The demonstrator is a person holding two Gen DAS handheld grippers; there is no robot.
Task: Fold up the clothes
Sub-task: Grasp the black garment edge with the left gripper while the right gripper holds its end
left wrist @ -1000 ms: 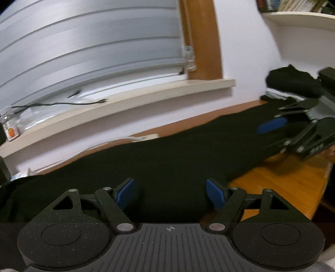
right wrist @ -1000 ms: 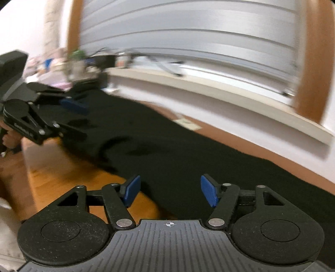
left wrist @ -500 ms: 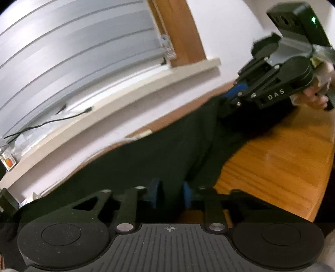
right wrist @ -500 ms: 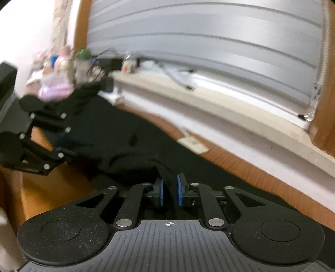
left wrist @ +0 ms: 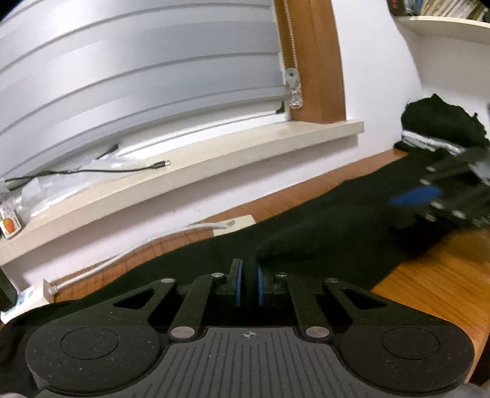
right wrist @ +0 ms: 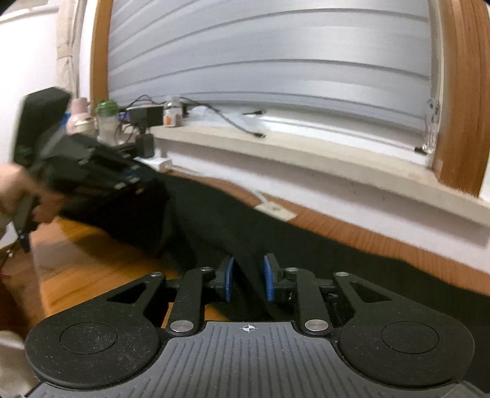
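Behind the wooden table (left wrist: 435, 281) runs a pale window sill (left wrist: 196, 159) under closed grey blinds (left wrist: 137, 70), with a wooden frame post (left wrist: 315, 58) at the right end of the window in the left wrist view; a loose cable (left wrist: 101, 170) lies along the sill, and in the right wrist view a cluster of small bottles and a black adapter (right wrist: 147, 114) crowd its far left end. Spread lengthwise along the table, close under the wall, lies a long black garment (left wrist: 321, 242) — its near edge is lifted in two places. The left gripper (left wrist: 248, 286) has just been closing; its blue pads stand nearly together, pinching a raised ridge of the black cloth between them. The right gripper (right wrist: 247, 277) has its jaws a little further apart after having just eased slightly wider, and a thicker fold of the same garment fills the gap between its pads, touching both. Seen from the right wrist, the left gripper (right wrist: 131, 177) is blurred, with cloth hanging from it and a hand (right wrist: 18, 189) on its handle. Farther along the table a pile of dark and striped clothes (left wrist: 441, 128) sits against the white wall, under a shelf (left wrist: 444, 27).
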